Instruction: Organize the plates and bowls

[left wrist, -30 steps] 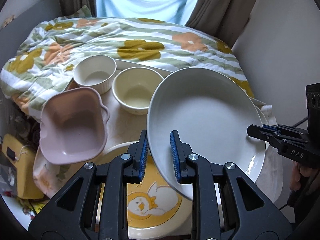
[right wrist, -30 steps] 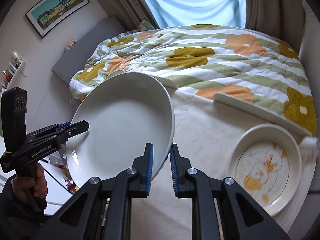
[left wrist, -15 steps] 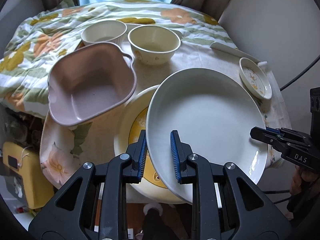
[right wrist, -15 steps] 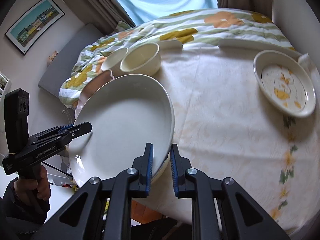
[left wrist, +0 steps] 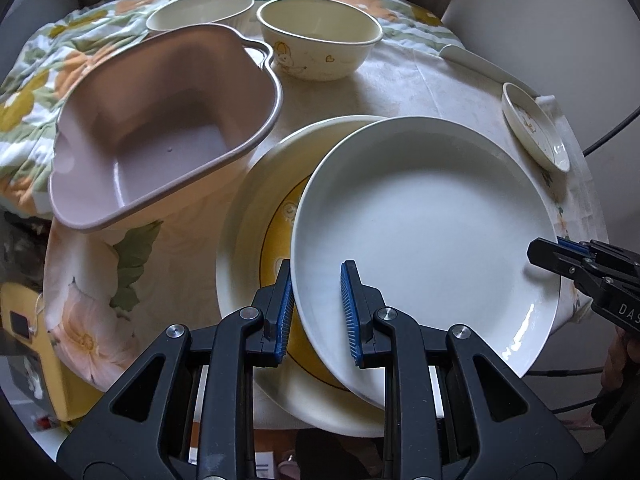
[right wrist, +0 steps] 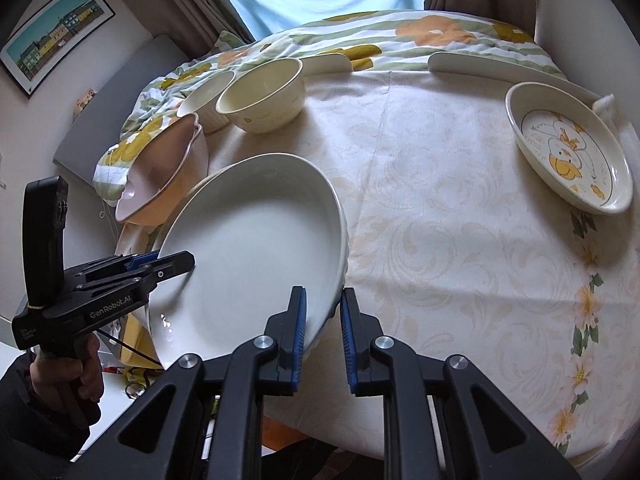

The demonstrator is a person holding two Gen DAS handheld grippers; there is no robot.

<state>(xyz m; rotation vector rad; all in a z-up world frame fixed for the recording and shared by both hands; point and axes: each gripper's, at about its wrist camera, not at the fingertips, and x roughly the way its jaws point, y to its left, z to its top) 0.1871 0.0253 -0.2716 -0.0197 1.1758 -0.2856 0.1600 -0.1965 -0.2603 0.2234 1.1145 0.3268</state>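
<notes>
Both grippers hold a large plain white plate [left wrist: 432, 220] by opposite rims. My left gripper [left wrist: 317, 278] is shut on its near-left rim, and my right gripper [right wrist: 323, 300] is shut on the other side, also seen as the right gripper [left wrist: 560, 254] at the plate's right edge. The plate hangs tilted just above a cream plate with a yellow picture [left wrist: 256, 216] at the table's near-left edge. Behind stand a pink square bowl [left wrist: 160, 128], a cream cartoon bowl [left wrist: 316, 36] and a ribbed white bowl [left wrist: 200, 12]. A small duck dish [right wrist: 568, 148] sits far right.
The round table wears a cream floral cloth [right wrist: 440, 208]. A flowered quilt [right wrist: 400, 36] lies behind it. A yellow box [left wrist: 24, 320] sits below the table's left edge. A person's hand [right wrist: 80, 372] grips the left tool's handle.
Both grippers have come down and toward the near-left of the table with the white plate. It now hangs over the yellow-picture plate, and the dishes look closer.
</notes>
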